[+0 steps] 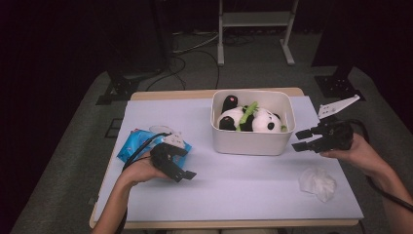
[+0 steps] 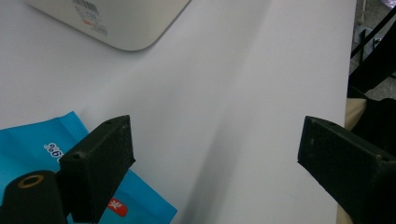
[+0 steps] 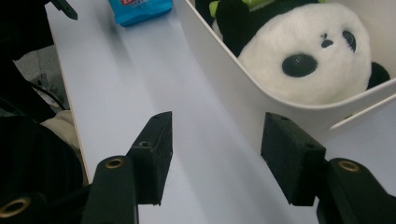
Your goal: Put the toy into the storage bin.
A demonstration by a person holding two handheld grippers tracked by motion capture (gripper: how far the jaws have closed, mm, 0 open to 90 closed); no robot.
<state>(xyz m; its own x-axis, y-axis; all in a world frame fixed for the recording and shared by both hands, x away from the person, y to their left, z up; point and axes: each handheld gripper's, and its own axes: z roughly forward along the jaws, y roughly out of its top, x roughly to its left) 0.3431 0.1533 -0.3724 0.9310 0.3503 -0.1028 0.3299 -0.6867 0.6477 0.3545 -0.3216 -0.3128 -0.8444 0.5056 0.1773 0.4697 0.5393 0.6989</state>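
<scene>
**Right claw lines up on the bin wall, panda inside**

The white bin (image 1: 253, 141) stands toward the far edge of the tabletop (image 1: 234, 195), a little right of the middle, and the right claw (image 1: 303, 140) hangs just beside its right-hand near corner, apart from it. In the right gripper view the jaws stand wide with nothing between the pads, and the bin's near wall (image 3: 224, 88) runs up just ahead of them. The bin looks like thin, stiff plastic with a smooth rolled rim: probably light, likely slippery on the flat wall, so the rim or a wall pinched from above should be the surest hold. A push low on the side would more likely slide it across the smooth sheet.

Inside lies a plush panda (image 1: 253, 119), white and black with a green piece across it, filling most of the bin and reaching close to the rim. It should be soft, light and forgiving; a grip on the round head (image 3: 303, 56) or a limb would compress rather than slip.

Near the right edge, toward the near side, rests a crumpled white tissue (image 1: 317, 183). By the left edge lies a blue wipes packet (image 1: 134, 144), glossy and pliable. The left claw (image 1: 182, 173) hovers beside it, jaws wide and empty over bare tabletop.
</scene>
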